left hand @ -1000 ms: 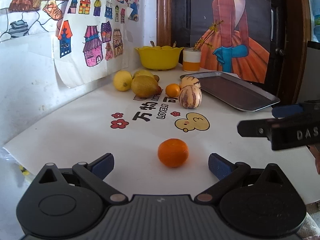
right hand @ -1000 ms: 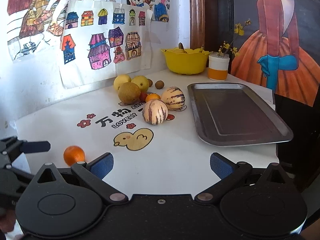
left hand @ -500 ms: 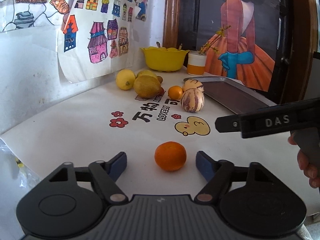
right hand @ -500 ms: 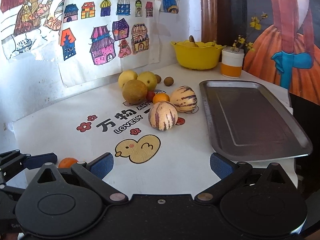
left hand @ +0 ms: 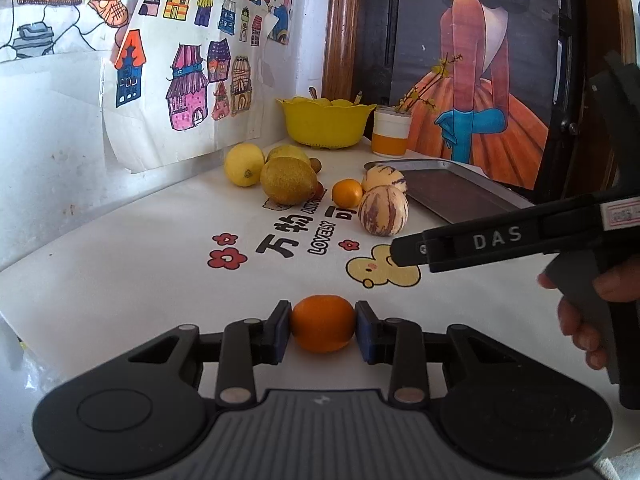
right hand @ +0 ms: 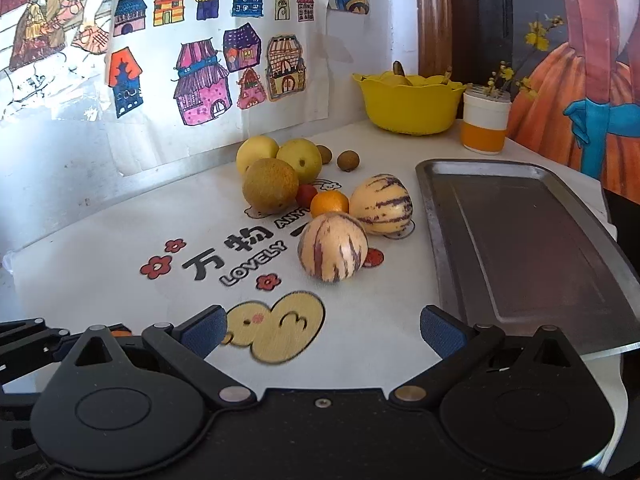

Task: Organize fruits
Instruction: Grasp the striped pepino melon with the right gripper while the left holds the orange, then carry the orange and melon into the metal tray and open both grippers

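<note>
From the right wrist view, only an orange sliver (right hand: pixel 119 333) of the small round orange tangerine (left hand: pixel 322 323) shows behind the black linkage, and the left gripper (left hand: pixel 322 330) is cut off at the frame's left edge. The yellow scalloped plastic bowl (right hand: pixel 408 104) hides most of its contents. The tangerine sits low on the white printed table cover (left hand: pixel 140 264), slightly wider than tall, its long axis running straight across between the 2 blue pads (left hand: pixel 280 330). The left jaws are closing and both pads already touch its sides. The right gripper (right hand: pixel 322 326) hangs spread with nothing between its fingers, over the yellow duck print (right hand: pixel 276 330), the near striped cream melon (right hand: pixel 333 246) ahead, the grey metal tray (right hand: pixel 532 236) to its right
</note>
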A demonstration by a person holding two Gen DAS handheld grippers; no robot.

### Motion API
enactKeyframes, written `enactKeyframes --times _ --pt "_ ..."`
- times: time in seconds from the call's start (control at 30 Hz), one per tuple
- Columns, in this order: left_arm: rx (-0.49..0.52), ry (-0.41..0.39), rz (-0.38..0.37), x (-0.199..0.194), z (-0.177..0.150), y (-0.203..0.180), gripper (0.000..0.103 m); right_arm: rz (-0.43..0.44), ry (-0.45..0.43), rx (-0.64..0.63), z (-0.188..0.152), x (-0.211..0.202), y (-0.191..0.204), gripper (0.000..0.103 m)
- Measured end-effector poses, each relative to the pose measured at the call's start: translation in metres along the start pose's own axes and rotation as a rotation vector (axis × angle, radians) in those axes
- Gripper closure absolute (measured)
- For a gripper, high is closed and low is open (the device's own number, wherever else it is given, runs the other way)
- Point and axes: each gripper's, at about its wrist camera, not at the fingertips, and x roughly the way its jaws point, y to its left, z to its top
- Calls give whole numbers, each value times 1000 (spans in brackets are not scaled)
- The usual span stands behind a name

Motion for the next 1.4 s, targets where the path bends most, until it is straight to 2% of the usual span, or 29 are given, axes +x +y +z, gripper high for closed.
enactKeyframes --times 0.23,0.43,0.57,0.7,0.9,1.17,1.27,1.4 --pt "-13 -6 1 12 5 1 66 32 14 2 23 35 -7 2" --pt "-33 1 8 23 12 4 66 34 27 24 32 57 -9 15" --pt "-43 9 17 27 16 6 66 25 36 42 32 63 -11 28" --pt "-59 16 21 31 19 8 66 15 19 44 33 62 -12 50" --pt "-75 38 8 37 29 9 66 58 31 67 30 53 -18 50" --pt "-87 37 -57 37 57 17 66 165 33 161 35 16 -42 50" --pt "-87 16 -88 39 79 16 66 172 -2 159 47 -2 -55 50" --pt "-74 -41 -129 46 113 8 66 131 -58 130 65 -17 -77 50"
